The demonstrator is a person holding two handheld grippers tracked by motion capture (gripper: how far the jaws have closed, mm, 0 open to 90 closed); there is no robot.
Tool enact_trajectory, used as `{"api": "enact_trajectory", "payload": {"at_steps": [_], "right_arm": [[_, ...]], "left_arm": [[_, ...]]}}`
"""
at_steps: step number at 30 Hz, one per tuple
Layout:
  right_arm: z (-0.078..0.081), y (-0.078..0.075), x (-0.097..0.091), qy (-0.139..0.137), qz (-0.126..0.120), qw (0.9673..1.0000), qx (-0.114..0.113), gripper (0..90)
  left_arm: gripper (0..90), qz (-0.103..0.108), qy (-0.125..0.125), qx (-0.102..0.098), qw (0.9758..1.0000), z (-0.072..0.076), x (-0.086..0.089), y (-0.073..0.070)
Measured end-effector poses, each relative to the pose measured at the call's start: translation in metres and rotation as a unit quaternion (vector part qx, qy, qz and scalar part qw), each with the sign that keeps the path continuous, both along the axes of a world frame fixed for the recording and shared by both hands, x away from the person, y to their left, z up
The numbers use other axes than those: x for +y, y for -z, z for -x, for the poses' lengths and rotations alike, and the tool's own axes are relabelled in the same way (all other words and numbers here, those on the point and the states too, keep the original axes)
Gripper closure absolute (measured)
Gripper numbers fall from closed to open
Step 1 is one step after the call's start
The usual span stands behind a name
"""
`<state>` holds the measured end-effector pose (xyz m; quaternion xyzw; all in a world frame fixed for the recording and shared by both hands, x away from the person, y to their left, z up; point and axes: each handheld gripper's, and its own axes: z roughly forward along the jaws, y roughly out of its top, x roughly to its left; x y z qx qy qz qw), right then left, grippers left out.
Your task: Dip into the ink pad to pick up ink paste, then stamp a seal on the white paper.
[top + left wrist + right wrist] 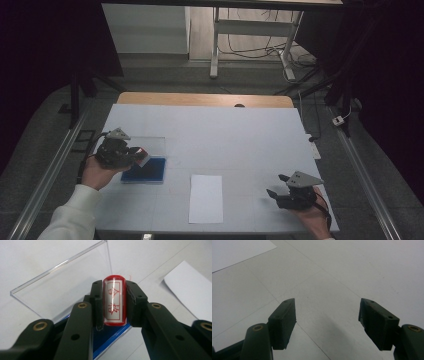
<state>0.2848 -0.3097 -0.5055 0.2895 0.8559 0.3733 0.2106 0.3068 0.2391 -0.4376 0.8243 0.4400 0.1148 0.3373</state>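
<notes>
My left gripper (114, 302) is shut on a red stamp (114, 301) with a white face bearing red characters. In the high view the left gripper (134, 155) holds the stamp (142, 157) just above a blue ink pad case (150, 172) whose clear lid (150, 145) stands open behind it. The blue base (112, 336) and the clear lid (62, 287) lie below the jaws in the left gripper view. My right gripper (277, 187) rests near the table's front right; its jaws (327, 322) stand wide open over bare table, nothing between them.
A white sheet of paper (206, 198) lies at the front middle of the white table (225, 135), and its corner (192, 292) shows to the right of the stamp. Beyond the table's wooden far edge stand desk legs and cables on the floor.
</notes>
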Motion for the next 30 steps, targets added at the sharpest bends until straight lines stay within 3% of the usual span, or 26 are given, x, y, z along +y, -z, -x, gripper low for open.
{"api": "enact_trajectory", "payload": {"at_steps": [13, 30], "right_arm": [[0.001, -0.001, 0.0, 0.0, -0.002, 1.0, -0.004, 29.8], [0.001, 0.0, 0.002, -0.001, 0.005, 1.0, -0.004, 29.8]], "left_arm": [[70.0, 0.013, 0.027, -0.026, 0.9992, 0.012, -0.017, -0.011], [70.0, 0.016, 0.07, -0.022, 0.9972, 0.015, -0.046, -0.008]]}}
